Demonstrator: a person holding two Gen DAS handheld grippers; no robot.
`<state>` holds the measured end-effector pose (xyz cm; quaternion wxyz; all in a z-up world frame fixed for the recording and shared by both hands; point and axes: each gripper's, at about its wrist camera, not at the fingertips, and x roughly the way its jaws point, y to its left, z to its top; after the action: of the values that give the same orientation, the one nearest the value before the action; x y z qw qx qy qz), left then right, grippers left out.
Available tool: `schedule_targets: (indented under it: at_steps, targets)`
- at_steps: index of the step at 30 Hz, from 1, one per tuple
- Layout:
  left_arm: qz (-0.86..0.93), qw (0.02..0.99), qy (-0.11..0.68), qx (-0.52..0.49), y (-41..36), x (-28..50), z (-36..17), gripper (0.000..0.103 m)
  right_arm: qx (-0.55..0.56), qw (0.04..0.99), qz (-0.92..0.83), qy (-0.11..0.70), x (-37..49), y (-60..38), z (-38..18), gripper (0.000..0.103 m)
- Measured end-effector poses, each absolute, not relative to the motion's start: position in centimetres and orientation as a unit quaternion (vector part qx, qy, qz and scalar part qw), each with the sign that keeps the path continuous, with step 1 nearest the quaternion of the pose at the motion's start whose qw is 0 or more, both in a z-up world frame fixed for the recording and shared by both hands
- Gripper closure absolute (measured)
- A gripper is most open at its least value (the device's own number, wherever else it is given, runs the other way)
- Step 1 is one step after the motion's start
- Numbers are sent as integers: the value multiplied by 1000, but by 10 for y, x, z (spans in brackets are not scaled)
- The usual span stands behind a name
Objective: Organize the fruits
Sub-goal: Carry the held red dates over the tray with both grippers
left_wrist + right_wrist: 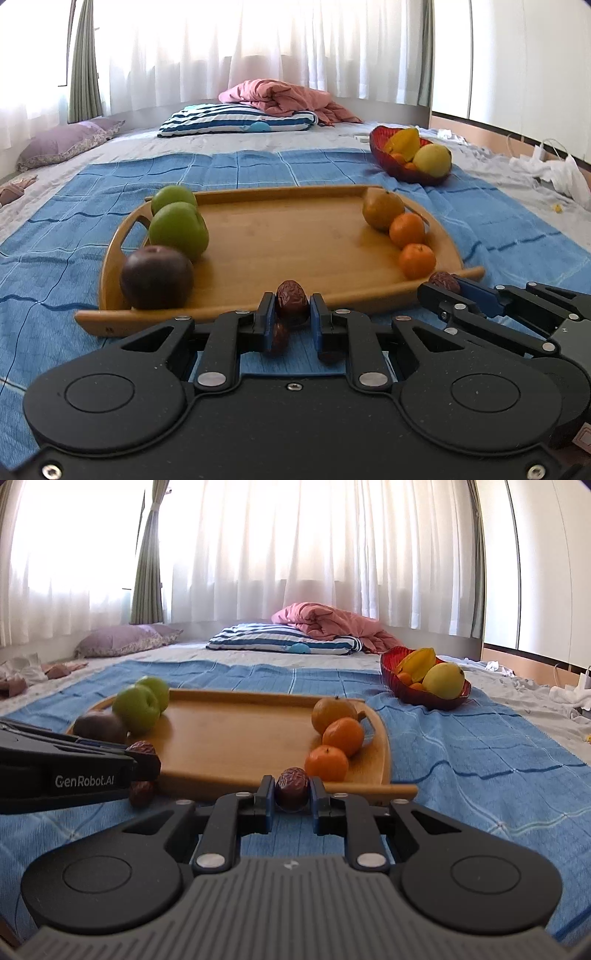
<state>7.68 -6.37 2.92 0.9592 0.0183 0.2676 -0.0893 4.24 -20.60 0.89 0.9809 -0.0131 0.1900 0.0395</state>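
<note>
My left gripper (292, 308) is shut on a wrinkled dark red date (291, 297), held just in front of the near rim of the wooden tray (280, 243). Two more dates (279, 338) lie on the blue cloth under its fingers. My right gripper (292, 792) is shut on another date (291, 782) near the tray's (236, 738) front right corner. The tray holds two green apples (179, 229), a dark purple fruit (157, 277) and three oranges (406, 230). In the right wrist view, the left gripper (146, 762) comes in from the left with its date (142, 748).
A red bowl (391, 675) with a starfruit, a yellow fruit and small oranges sits on the blue cloth (461, 746) to the back right of the tray. Behind it are a striped pillow (236, 120), a pink blanket, a purple pillow and curtains. White clutter lies far right.
</note>
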Motion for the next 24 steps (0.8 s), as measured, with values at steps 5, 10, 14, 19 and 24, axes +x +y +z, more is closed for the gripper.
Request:
schedule_targets:
  at_steps: [5,10,14,19,24]
  targets:
    - [-90,959,270,8,-56,95,42,84,-7,980,45,192,59,-209,22,81]
    - [-85,957,275,-15,-43,119,57,84,25,972,70,223,84,-213,32,81]
    - [-90,952,292,-25,-34,140,62,84,23,969,81,232,98,-208,34,81]
    - [-98,944,315,-27,-29,167,67,84,47,962,94,254,126,-211,44,81]
    - [-102,932,345,-39,-25,202,76,84,64,949,101,293,169,-219,59,81]
